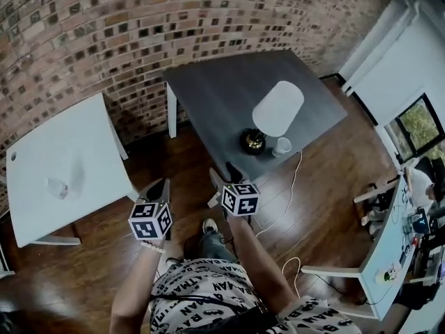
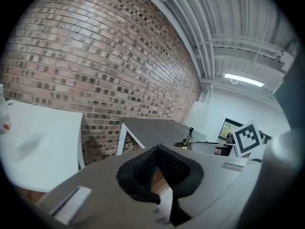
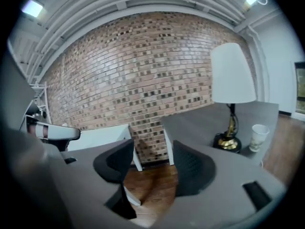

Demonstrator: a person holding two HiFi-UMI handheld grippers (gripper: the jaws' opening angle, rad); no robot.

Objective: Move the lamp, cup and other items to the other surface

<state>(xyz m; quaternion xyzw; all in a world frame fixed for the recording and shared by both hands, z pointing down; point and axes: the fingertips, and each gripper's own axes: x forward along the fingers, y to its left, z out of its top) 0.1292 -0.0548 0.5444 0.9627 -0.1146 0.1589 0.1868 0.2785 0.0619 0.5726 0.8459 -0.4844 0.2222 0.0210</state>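
Note:
A lamp (image 1: 277, 110) with a white shade and a dark, gold-trimmed base stands near the front edge of the grey table (image 1: 222, 89). A white paper cup (image 1: 282, 146) stands right beside the base. A small clear item (image 1: 58, 186) rests on the white table (image 1: 62, 152) at the left. Both grippers hang over the wooden floor between the two tables. My left gripper (image 1: 157, 189) has its tips together on nothing. My right gripper (image 1: 224, 175) is open and empty, short of the grey table's edge. The right gripper view shows the lamp (image 3: 232, 75) and cup (image 3: 259, 136) ahead to the right.
The lamp's white cord (image 1: 295, 179) trails off the grey table onto the floor. A long light desk (image 1: 389, 249) crowded with gear stands at the far right. A brick wall (image 1: 139, 26) runs behind both tables. A strip of floor (image 1: 149, 152) separates the tables.

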